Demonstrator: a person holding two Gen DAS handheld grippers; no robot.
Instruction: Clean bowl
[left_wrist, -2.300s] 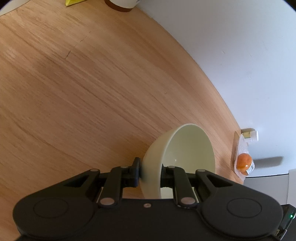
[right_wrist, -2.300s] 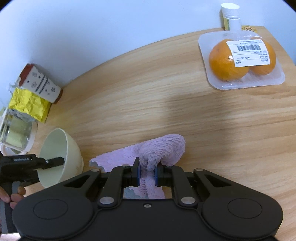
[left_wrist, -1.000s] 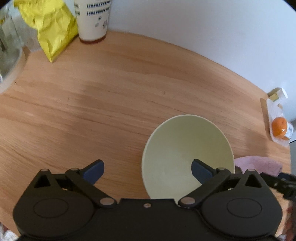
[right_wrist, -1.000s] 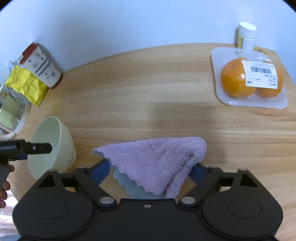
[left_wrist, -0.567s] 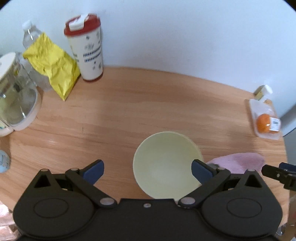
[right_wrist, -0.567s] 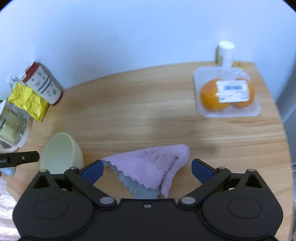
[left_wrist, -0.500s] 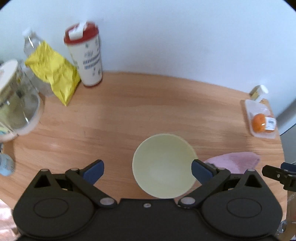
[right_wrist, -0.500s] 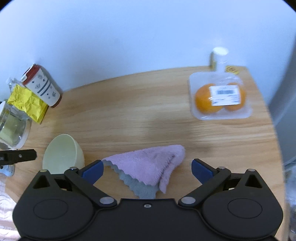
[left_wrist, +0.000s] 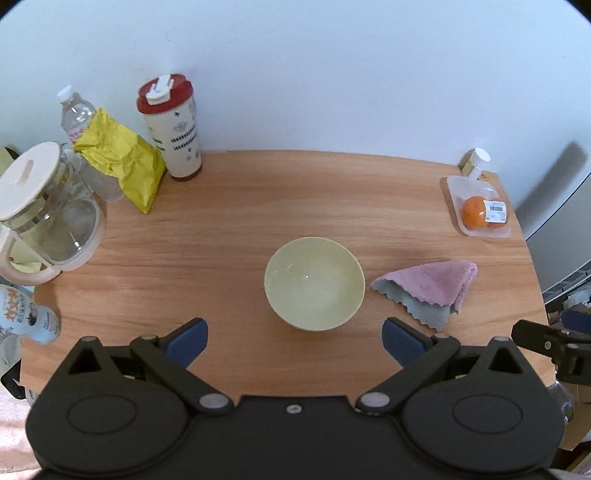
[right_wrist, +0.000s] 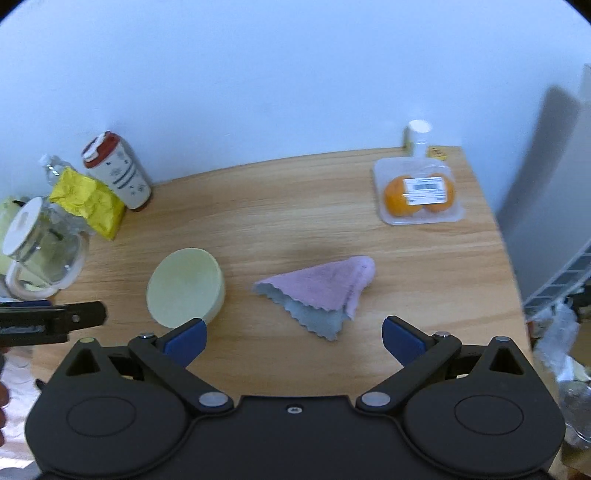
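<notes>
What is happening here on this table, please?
A person holds a gripper in each hand above a wooden table, and neither holds anything. The left gripper is open over the pale green bowl, which stands upright on the table and looks clean inside. The right gripper is open over the folded purple cloth, which lies beside the bowl without touching it. The wiping seems finished, with both things put down.

Both wrist cams high, angled down; share bowl (left_wrist: 314, 283)
</notes>
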